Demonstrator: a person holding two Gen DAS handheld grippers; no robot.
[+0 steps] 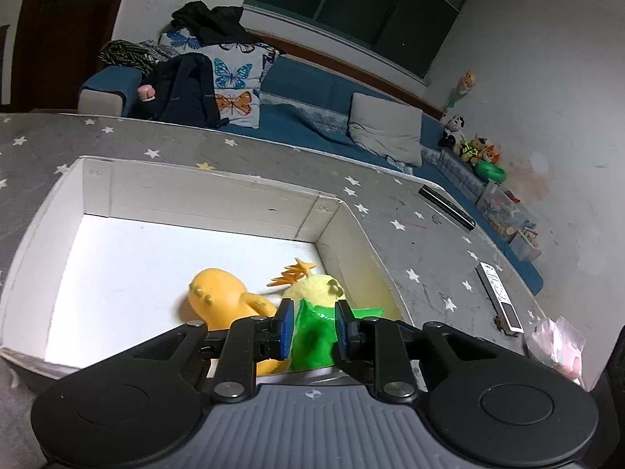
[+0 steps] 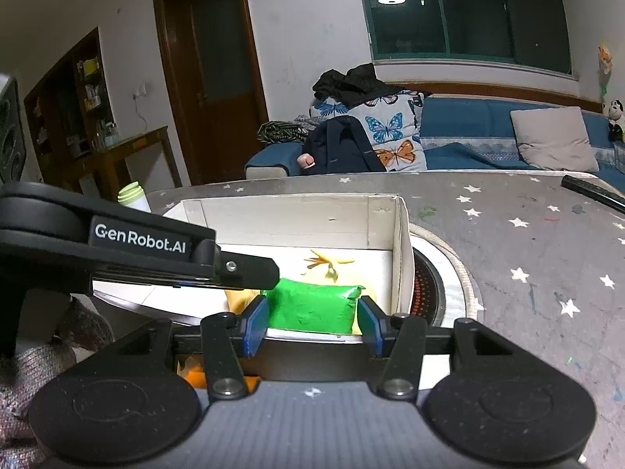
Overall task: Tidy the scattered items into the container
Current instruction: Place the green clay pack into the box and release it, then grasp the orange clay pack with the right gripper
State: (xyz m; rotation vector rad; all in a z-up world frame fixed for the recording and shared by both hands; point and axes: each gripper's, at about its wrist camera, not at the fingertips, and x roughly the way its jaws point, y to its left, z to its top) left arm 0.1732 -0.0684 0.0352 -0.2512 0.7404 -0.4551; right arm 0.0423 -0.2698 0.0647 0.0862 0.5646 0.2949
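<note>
Over the near edge of the white box, the left tool is clenched on a green packet, its blue pads pressing both sides. Beside the packet, inside the box at its near right corner, lie an orange toy and a yellow plush. From the right wrist view, the right tool stands released, its pads flanking the same green packet with small gaps, while the left tool reaches in from the left. On the star-patterned counter, right of the box, rests a white remote.
</note>
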